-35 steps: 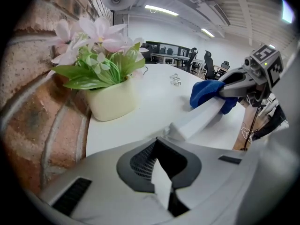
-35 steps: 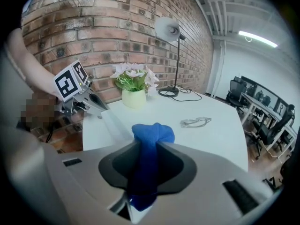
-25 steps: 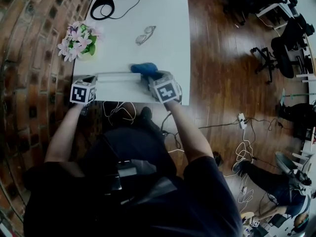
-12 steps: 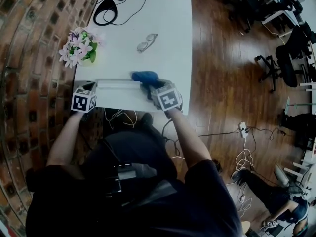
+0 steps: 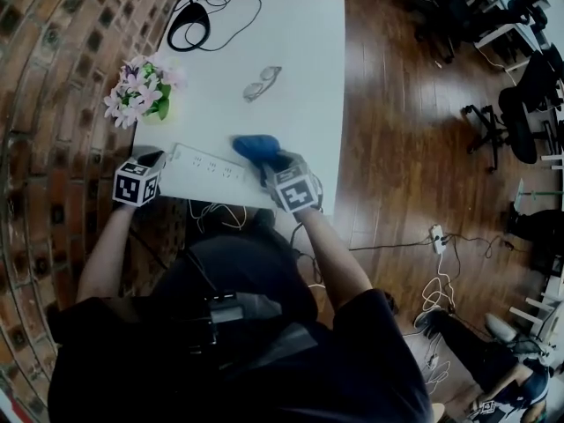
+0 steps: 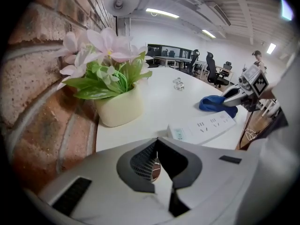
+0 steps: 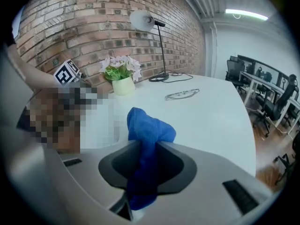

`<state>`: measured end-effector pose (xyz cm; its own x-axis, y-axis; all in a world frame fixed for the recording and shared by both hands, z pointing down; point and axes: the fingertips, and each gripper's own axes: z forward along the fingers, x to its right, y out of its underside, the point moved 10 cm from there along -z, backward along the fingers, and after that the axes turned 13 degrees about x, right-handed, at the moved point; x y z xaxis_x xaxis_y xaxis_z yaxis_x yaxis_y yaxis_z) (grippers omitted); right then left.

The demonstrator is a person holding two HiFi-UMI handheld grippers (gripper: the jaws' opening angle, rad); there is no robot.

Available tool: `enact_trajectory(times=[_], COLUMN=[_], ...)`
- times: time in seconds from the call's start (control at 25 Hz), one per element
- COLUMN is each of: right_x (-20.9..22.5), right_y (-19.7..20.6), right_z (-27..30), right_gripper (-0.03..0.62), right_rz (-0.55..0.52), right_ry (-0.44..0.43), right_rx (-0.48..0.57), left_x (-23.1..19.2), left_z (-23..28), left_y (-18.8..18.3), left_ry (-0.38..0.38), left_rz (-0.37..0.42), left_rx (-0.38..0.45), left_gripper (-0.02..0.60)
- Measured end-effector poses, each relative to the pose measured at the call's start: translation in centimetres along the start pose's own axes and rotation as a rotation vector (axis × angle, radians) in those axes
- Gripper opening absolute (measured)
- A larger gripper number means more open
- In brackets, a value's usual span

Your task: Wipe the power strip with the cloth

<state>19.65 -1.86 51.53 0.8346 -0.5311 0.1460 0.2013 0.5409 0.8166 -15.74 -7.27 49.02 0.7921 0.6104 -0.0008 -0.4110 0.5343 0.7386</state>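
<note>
My right tool (image 5: pixel 267 161) is clamping the one blue cloth (image 5: pixel 253 146), which is bunching at the right end of the single power strip (image 5: pixel 207 167) on the tabletop (image 5: pixel 300 69). My left tool (image 5: pixel 157 159) is sitting all but closed and empty, its jaws just easing apart a hair, beside the strip's left end. Beyond are sitting one flower pot (image 5: pixel 141 91), one pair of glasses (image 5: pixel 262 84) and one lamp (image 5: pixel 189 26).

**Odds and ends by the brick wall**

Potted flowers (image 5: pixel 141 86) stand at the counter's (image 5: pixel 300 51) left edge, against the brick wall (image 5: pixel 62 77). Glasses (image 5: pixel 262 84) lie mid-counter. A lamp base (image 5: pixel 192 18) with looped cable (image 5: pixel 233 3) sits at the far end. Office chairs (image 5: pixel 515 113) stand on the wood floor (image 5: pixel 397 148).
</note>
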Motion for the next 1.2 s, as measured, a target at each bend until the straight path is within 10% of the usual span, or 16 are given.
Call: enact_trajectory(times=[0.36, 0.56, 0.8, 1.2], right_x=[0.3, 0.4, 0.5, -0.1], right_y=[0.2, 0.1, 0.0, -1.5], right_z=[0.0, 0.0, 0.1, -1.2], right_gripper=[0.094, 0.094, 0.1, 0.213], right_rz=[0.048, 0.043, 0.027, 0.038], right_ry=[-0.016, -0.011, -0.001, -0.092], right_rx=[0.021, -0.006, -0.018, -0.052], left_x=[1.9, 6.0, 8.2, 8.4], left_z=[0.7, 2.3, 4.5, 5.5], left_y=[-3.6, -4.8, -4.1, -3.6], left_ry=[0.169, 0.48, 0.602, 0.678], left_rz=[0.176, 0.479, 0.703, 0.751], left_rx=[0.01, -0.146, -0.245, -0.207], left_gripper=[0.027, 0.295, 0.332, 0.337])
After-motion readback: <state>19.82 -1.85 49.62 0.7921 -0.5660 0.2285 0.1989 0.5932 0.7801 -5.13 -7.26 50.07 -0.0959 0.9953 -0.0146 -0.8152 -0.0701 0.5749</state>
